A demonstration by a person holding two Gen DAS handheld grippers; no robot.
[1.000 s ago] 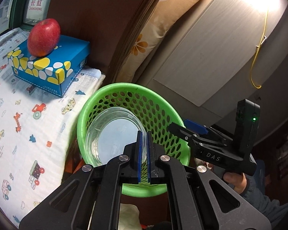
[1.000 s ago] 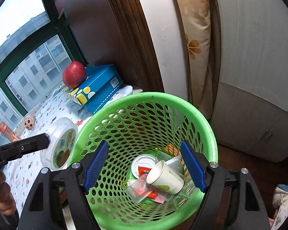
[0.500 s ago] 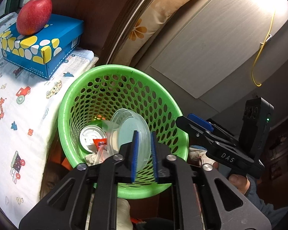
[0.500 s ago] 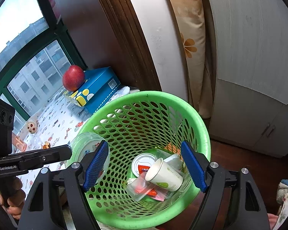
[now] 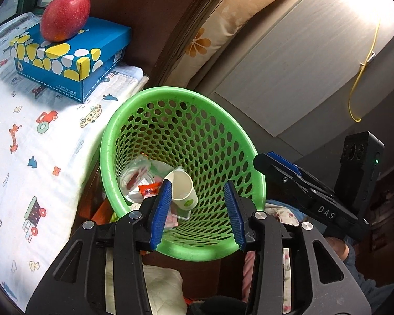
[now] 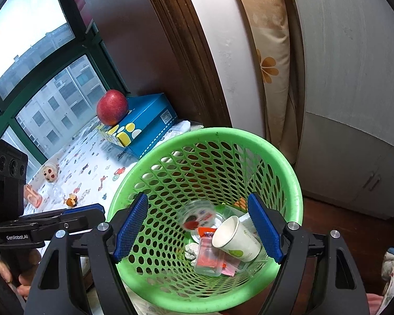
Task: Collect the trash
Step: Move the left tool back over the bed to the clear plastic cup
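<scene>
A green perforated basket (image 5: 134, 120) stands beside the table; its rim also shows in the right wrist view (image 6: 223, 132). Inside lie a clear round plastic lid (image 5: 134, 174), a white paper cup (image 5: 182, 186), a red wrapper and a clear box (image 6: 208, 258). The lid (image 6: 199, 216) looks blurred in the right wrist view. My left gripper (image 5: 197, 212) is open and empty above the basket's near rim. My right gripper (image 6: 197, 228) is open and empty over the basket too, and it shows from the side in the left wrist view (image 5: 289, 173).
A table with a cartoon-print cloth (image 5: 26, 136) lies left of the basket. A blue tissue box (image 5: 73, 60) with a red apple (image 5: 64, 14) on it stands at the far edge. Small toys (image 6: 50, 173) sit near the window. A cabinet (image 6: 354, 105) stands behind.
My left gripper held the clear lid shut, moved over the basket and opened. The lid has dropped into the basket among the other trash. The right gripper stayed open.
</scene>
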